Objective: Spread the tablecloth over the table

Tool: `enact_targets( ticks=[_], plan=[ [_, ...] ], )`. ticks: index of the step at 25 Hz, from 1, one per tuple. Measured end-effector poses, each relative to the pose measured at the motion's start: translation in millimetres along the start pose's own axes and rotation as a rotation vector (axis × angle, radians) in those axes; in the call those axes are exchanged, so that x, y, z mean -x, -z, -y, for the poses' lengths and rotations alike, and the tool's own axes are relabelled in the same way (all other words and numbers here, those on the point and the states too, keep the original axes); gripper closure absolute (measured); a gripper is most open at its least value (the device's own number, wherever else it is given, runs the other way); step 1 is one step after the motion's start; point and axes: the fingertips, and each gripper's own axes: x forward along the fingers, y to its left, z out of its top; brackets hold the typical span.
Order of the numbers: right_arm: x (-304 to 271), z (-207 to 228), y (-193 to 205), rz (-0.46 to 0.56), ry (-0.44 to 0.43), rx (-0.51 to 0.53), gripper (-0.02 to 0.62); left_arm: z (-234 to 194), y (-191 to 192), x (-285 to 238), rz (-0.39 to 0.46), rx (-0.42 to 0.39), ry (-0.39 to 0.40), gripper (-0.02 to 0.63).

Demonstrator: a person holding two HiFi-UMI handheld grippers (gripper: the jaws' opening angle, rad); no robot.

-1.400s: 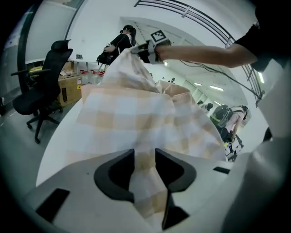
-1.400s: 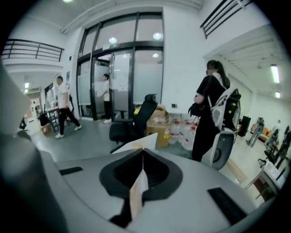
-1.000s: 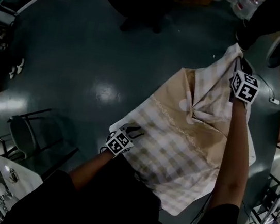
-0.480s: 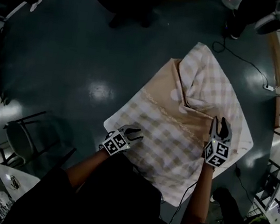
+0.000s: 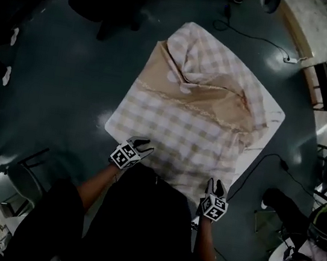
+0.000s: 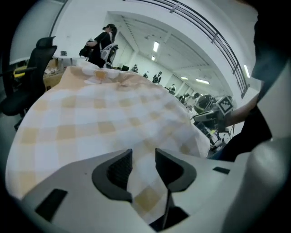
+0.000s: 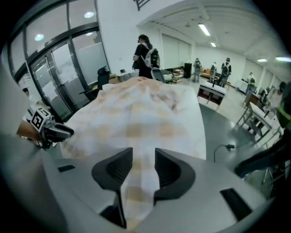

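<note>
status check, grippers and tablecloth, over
Left gripper open, tablecloth edge loose between jaws. Right gripper jaws just opening, cloth edge between them, unpinched. Far end folded back and rumpled, not flat.

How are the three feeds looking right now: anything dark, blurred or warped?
Head view: dim, edges nearly black, only the tablecloth reads clearly. Left gripper view: bright, fairly sharp, fisheye-bent. Right gripper view: bright, fisheye-bent, tablecloth smeared soft.
</note>
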Motion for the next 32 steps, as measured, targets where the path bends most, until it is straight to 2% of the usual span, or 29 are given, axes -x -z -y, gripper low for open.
enact_targets(
  ticks=[2, 4, 8, 10, 12, 15, 18, 22, 25, 28, 32],
  plan=[
    [1, 17, 29, -0.001, 0.014, -0.035, 0.425, 8, 7, -7, -0.011, -0.036, -0.030, 0.453],
    [2, 39, 49, 0.008, 0.034, -0.051, 0.415, 12, 11, -14, -0.007, -0.028, -0.066, 0.453],
    [-9, 77, 89, -0.006, 0.047, -0.024, 0.405, 14, 21, -21, 0.015, -0.050, -0.148, 0.453],
    [-18, 78, 94, -0.001, 0.024, 0.050, 0.447, 10, 23, -24, 0.026, -0.054, -0.175, 0.453],
    [-21, 73, 101, -0.048, -0.004, 0.094, 0.550, 6, 27, -27, 0.023, -0.049, -0.191, 0.453],
    [-15, 66, 121, -0.094, 0.003, 0.017, 0.574, -1, 33, -25, 0.008, -0.042, -0.179, 0.456],
    [-5, 57, 137, -0.097, 0.000, -0.060, 0.576, -14, 34, -22, 0.019, -0.004, -0.165, 0.513],
    [2, 26, 158, -0.116, -0.086, -0.133, 0.574, -23, 29, -15, 0.000, 0.095, -0.113, 0.512],
    [18, 35, 126, -0.014, -0.101, -0.156, 0.571, 10, 16, -26, 0.021, 0.048, -0.040, 0.512],
    [26, 62, 72, 0.121, -0.094, -0.174, 0.546, 72, 1, -49, 0.069, -0.010, 0.049, 0.512],
    [4, 99, 2, 0.167, -0.126, -0.125, 0.515, 162, -32, -94, 0.152, -0.029, 0.133, 0.512]
  ],
)
